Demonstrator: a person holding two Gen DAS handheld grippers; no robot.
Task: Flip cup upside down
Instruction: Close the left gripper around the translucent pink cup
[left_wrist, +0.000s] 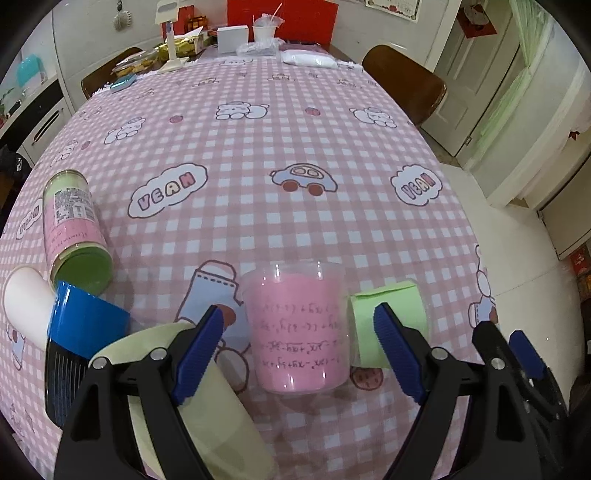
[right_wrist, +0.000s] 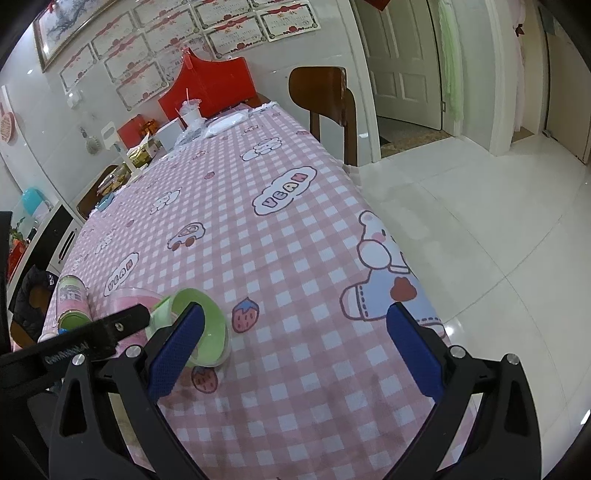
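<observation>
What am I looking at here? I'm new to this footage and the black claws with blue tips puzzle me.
They are two hand-held grippers, each with a camera looking along its fingers. The left view shows the left gripper open, with a pink cup lying between its pads but not clamped. Beside the pink cup lie a green cup, a can, a blue cup and a yellow cup on the checked cloth. The right view shows the right gripper open over the cloth, holding nothing.
</observation>
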